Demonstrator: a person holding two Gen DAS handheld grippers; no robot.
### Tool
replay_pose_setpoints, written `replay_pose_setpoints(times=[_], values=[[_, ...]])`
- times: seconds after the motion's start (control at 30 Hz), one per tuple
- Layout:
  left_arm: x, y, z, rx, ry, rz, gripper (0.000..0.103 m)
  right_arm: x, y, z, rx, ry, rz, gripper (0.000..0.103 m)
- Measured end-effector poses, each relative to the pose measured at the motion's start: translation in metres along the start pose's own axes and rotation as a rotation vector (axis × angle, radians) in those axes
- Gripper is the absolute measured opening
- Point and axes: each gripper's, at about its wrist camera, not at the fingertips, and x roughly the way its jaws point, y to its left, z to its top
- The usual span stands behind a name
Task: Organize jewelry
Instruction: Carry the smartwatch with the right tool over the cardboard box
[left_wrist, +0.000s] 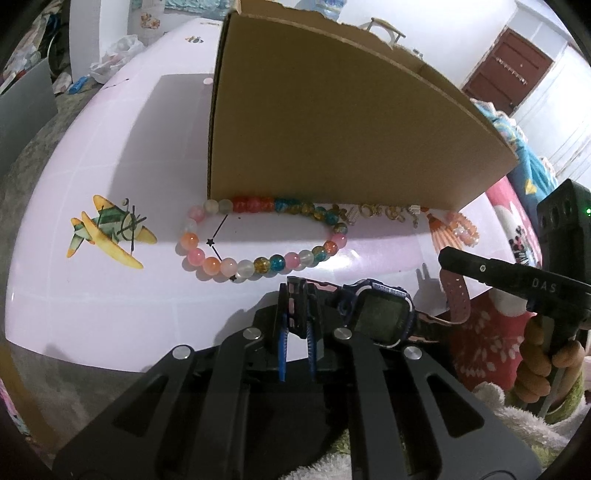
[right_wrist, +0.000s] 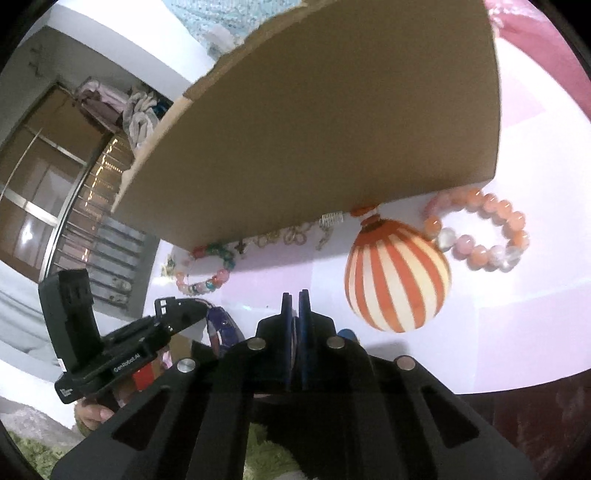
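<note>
Table (left_wrist: 92, 302): pale pink top with printed pictures, an aeroplane (left_wrist: 110, 232) on the left and a striped balloon (right_wrist: 397, 275) on the right.

Cardboard box (left_wrist: 332, 122): one, standing at the middle of the table. Only its outer wall shows in both views; the inside is hidden, so contents cannot be told.

Beaded bracelets: two counted. Multicolour bracelet (left_wrist: 264, 240) lies flat on the table, its far side touching the foot of the box. Orange-pink bracelet (right_wrist: 480, 232) lies near the right corner of the box, beside the balloon print.

Small gold-coloured pieces (left_wrist: 380, 213): a loose row along the foot of the box between the two bracelets. Too small to count or identify.

Watch (left_wrist: 384, 317): one, dark case, pink perforated strap. Held at the table's near edge between both tools.

Left tongs (left_wrist: 297, 295): clamped on one end of the watch strap.

Right tongs (right_wrist: 294, 306): pressed together on the other strap end; something pink shows between the pads, and the left view shows the tip on the strap.
</note>
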Motion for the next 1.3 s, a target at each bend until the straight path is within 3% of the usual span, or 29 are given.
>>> replay_pose_setpoints(times=[0.17, 0.33, 0.57, 0.7, 0.87, 1.0, 1.13, 1.3], values=[[-0.027, -0.004, 0.000, 0.007, -0.064, -0.049, 0.005, -0.027, 0.007, 0.006, -0.031, -0.073, 0.002, 0.004], [-0.070, -0.018, 0.010, 0.036, -0.152, -0.145, 0.004, -0.063, 0.023, 0.018, -0.064, -0.160, 0.038, 0.000], [-0.126, -0.045, 0.053, 0.142, -0.266, -0.275, 0.004, -0.120, 0.069, 0.052, -0.209, -0.328, 0.085, 0.000], [-0.139, -0.064, 0.076, 0.179, -0.273, -0.356, 0.004, -0.136, 0.080, 0.067, -0.244, -0.392, 0.102, 0.000], [-0.160, -0.093, 0.100, 0.236, -0.266, -0.440, 0.004, -0.143, 0.059, 0.071, -0.186, -0.421, 0.143, 0.001], [-0.173, -0.113, 0.128, 0.266, -0.272, -0.458, 0.004, -0.139, 0.046, 0.066, -0.122, -0.434, 0.156, 0.001], [-0.178, -0.127, 0.162, 0.278, -0.313, -0.422, 0.004, -0.136, 0.035, 0.063, -0.115, -0.445, 0.140, 0.001], [-0.144, -0.132, 0.210, 0.218, -0.313, -0.362, 0.005, -0.132, 0.031, 0.056, -0.141, -0.448, 0.075, 0.002]])
